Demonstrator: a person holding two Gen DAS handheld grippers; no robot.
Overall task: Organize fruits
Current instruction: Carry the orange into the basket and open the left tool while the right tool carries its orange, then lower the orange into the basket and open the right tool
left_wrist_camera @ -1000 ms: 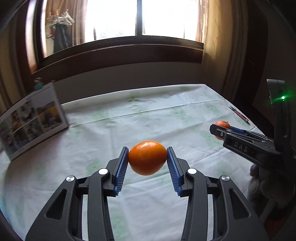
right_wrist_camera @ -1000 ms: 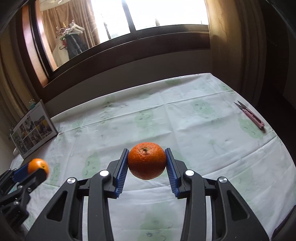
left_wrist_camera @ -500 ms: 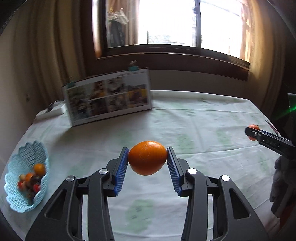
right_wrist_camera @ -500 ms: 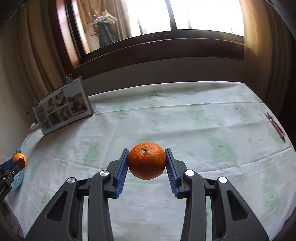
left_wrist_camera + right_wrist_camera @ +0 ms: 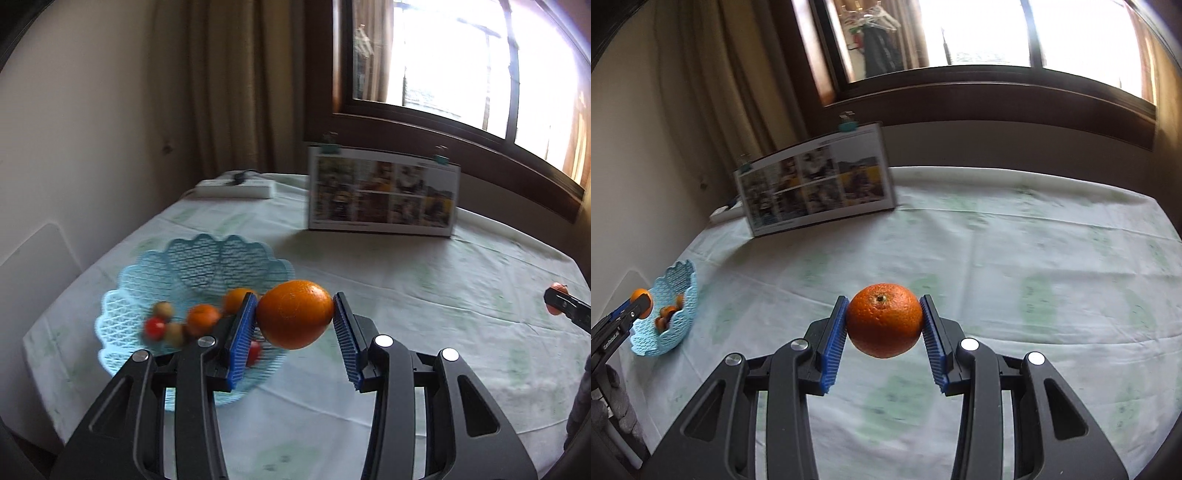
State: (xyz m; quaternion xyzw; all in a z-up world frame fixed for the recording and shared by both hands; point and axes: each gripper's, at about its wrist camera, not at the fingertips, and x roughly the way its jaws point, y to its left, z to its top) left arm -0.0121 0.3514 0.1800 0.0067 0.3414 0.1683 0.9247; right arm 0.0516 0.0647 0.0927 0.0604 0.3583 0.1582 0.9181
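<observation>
Left gripper (image 5: 295,325) is closed on an orange (image 5: 294,314), which is pinched at its widest part between the two blue pads (image 5: 242,334); the fruit is carried above the table, not resting on anything. Just ahead of the left finger and a little below it stands the basket (image 5: 192,258), a light blue openwork bowl, in which two small oranges (image 5: 201,317) and some small red and pale fruits are seen, though they are blurred.

Right gripper (image 5: 884,325) is likewise clamped on a second orange (image 5: 884,319), with the stem end turned up. From this gripper the basket is well apart, far to the left, and only cloth (image 5: 997,258) lies under it.

The step in hand is judged to be the placing of the left orange into the basket. It should be brought over the free part of the bowl, toward the far wall, because the fruits are gathered on the near side. It should be lowered until it is almost touching the mesh before the fingers are opened, so that it is not dropped on the small fruits. The rim is high and scalloped, so the pads should be kept clear of it; the basket looks light and could be pushed easily. The right orange should be held back until the left gripper is out.
</observation>
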